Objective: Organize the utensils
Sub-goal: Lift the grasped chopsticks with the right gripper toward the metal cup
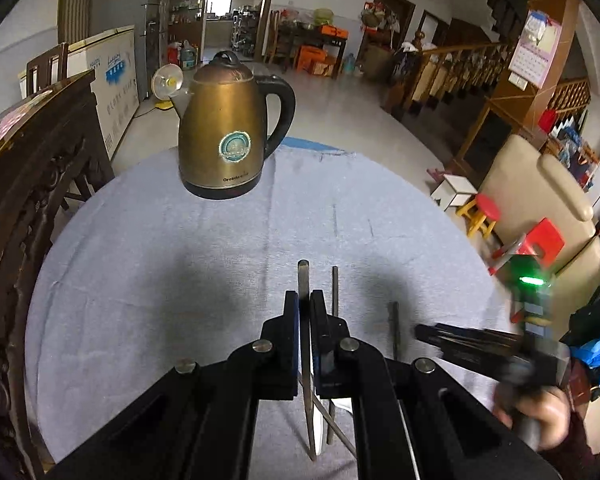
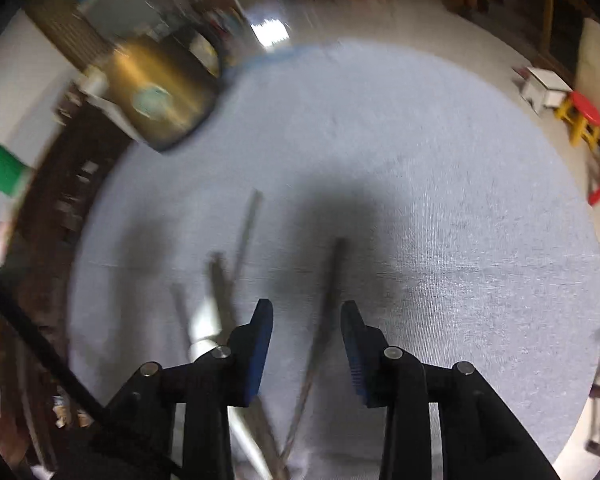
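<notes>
Your open passage is the bare grey cloth-covered round table (image 1: 160, 248) across the frame centre. Obstacles: the brass-coloured electric kettle (image 1: 224, 136) at upper centre, the dark carved wooden chair back (image 1: 32, 184) along the left edge, and thin metal utensil handles (image 1: 334, 292) at lower centre.

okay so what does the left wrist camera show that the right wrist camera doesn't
Only the left wrist view shows the left hand-held gripper shut on a flat metal utensil, plus the wooden staircase. Only the right wrist view shows the right hand-held gripper open, with a thin metal rod between its fingers. Both show the brass kettle and the grey tablecloth.
</notes>
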Available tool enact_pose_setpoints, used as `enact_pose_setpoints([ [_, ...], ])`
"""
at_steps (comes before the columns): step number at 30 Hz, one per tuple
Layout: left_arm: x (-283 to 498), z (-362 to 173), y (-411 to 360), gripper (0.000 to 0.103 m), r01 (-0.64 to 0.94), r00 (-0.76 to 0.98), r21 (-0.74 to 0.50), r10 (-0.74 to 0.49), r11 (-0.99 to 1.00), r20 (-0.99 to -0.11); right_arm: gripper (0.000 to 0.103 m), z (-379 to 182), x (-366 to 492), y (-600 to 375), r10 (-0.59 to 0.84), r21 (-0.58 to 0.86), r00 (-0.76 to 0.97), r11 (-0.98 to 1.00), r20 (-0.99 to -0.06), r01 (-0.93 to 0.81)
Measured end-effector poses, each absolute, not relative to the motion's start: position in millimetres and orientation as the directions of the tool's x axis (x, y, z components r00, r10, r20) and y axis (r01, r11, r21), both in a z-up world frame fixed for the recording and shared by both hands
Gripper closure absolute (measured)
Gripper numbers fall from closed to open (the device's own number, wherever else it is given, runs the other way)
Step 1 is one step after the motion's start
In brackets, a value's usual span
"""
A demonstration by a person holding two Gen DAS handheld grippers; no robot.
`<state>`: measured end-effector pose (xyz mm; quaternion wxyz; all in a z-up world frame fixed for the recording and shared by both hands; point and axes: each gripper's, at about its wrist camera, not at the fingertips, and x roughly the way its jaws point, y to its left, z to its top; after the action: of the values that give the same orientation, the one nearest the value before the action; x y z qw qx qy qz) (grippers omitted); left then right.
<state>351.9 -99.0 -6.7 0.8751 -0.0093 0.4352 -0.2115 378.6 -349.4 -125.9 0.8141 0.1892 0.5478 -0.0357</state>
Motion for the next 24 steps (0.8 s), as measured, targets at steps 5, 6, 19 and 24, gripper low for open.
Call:
enact_pose_setpoints([
  [5,339,-1,-92,0.098,0.385,0.551,-0.196,-0.395,0.902,-0.736,0.064,-161,422,-341,0.051,0.129,0.252,0.944,-0.966,0.302],
  [6,337,0,-91,0.098,0.389,0.554,-0.196,-0.399,0.900,-0.731,0.065,-168,429,-340,0.018,0.091,0.225,0.945,-0.974,0.316],
  [19,297,34,-58,0.098,0.386,0.639,-0.202,-0.419,0.900,-0.646,0.095,-127,403,-326,-0.042,0.069,0.414,0.966,-0.910,0.250],
  [24,264,63,-41,0.098,0.392,0.687,-0.192,-0.426,0.899,-0.588,0.096,-54,344,-319,-0.030,0.100,0.642,0.981,-0.766,0.164],
])
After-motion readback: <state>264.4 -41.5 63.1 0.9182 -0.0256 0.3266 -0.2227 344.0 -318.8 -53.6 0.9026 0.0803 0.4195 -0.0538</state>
